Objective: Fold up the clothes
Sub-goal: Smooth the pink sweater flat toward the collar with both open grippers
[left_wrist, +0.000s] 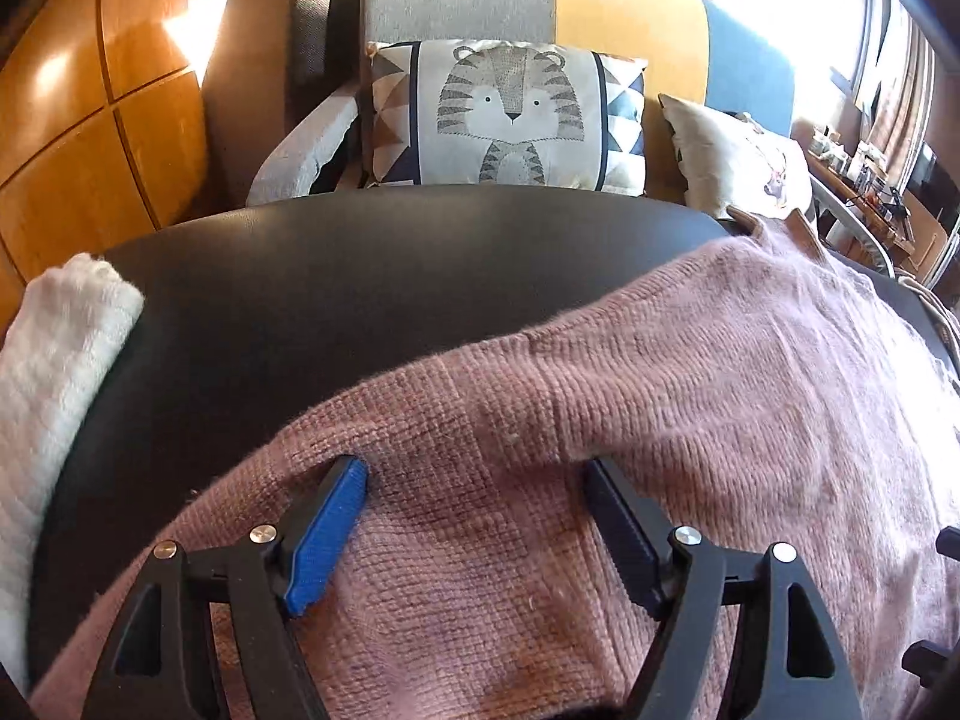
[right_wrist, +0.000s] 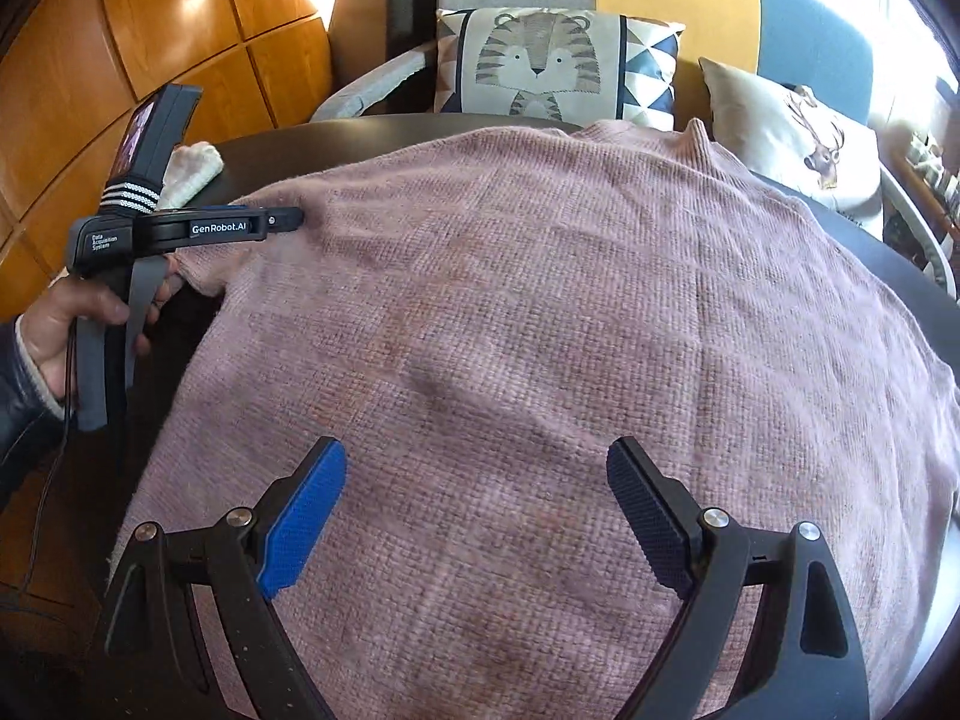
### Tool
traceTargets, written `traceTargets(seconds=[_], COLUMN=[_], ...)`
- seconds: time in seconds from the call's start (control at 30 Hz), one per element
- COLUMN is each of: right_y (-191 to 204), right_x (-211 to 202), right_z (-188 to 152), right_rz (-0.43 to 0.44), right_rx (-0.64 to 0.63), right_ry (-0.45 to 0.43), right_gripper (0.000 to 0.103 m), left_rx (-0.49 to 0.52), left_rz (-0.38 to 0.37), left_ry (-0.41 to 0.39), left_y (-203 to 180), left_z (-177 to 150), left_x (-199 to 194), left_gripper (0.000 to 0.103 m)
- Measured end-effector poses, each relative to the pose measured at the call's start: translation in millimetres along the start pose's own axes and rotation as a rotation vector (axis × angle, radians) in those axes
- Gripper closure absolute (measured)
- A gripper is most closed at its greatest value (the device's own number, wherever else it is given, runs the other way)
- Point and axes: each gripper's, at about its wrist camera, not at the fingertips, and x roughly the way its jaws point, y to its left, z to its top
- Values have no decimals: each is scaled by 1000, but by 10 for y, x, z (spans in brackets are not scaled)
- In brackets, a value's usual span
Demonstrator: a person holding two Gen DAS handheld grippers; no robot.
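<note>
On dark round table (right_wrist: 888, 264), pink knit sweater (right_wrist: 510, 300) spread, left tongs (left_wrist: 474, 480) and right tongs (right_wrist: 477, 468) apart, sofa (left_wrist: 630, 18) behind.

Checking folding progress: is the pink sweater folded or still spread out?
Mostly spread: the pink sweater lies open across the black table; only its left edge looks bunched.

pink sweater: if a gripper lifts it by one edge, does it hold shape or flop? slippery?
Likely floppy: the sweater lies draped and rumpled over the table, so a lifted edge should sag and trail. Probably not slippery: the knit looks fuzzy and coarse, so ribbed pads should catch it. Pushing would probably bunch it rather than slide it.
</note>
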Motion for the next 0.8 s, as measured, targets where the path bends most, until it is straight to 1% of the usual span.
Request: traceTargets(seconds=[0.1,0.27,0.3,0.4,0.5,0.53,0.6,0.63,0.7,0.8], right_y=[-110,-465,-537,-612,-606,-601,-553,-522,-495,-680], right_x=[-112,-203,-195,-146,-26,31,72,74,45,-57], right_z=[23,60,62,27,-77,-130,-219,-250,-271,-218], right_rz=[-8,-56,-65,-66,-53,-54,-73,-84,-85,-59], right_rx=[3,64,81,97,85,79,25,-7,-44,-4], right_ry=[-25,-41,-39,-20,22,46,53,54,64,52], right_gripper=[12,12,12,12,12,12,11,11,11,11], left_rx=[13,-50,-52,-41,12,43,86,84,65,46], left_rz=[6,-11,-19,-75,-111,-103,-66,-46,-48,-24], left_ry=[19,67,63,23,9,18,52,72,52,83], left_y=[-10,-94,-143,-361,-595,-668,-708,-666,-582,-572], left_z=[11,22,22,6,-30,-62,-114,-159,-188,-127], left_x=[8,-95,-126,-296,-353,-318,-185,-92,-100,-140], left_gripper=[24,26,27,27,27,27,27,24,24,25])
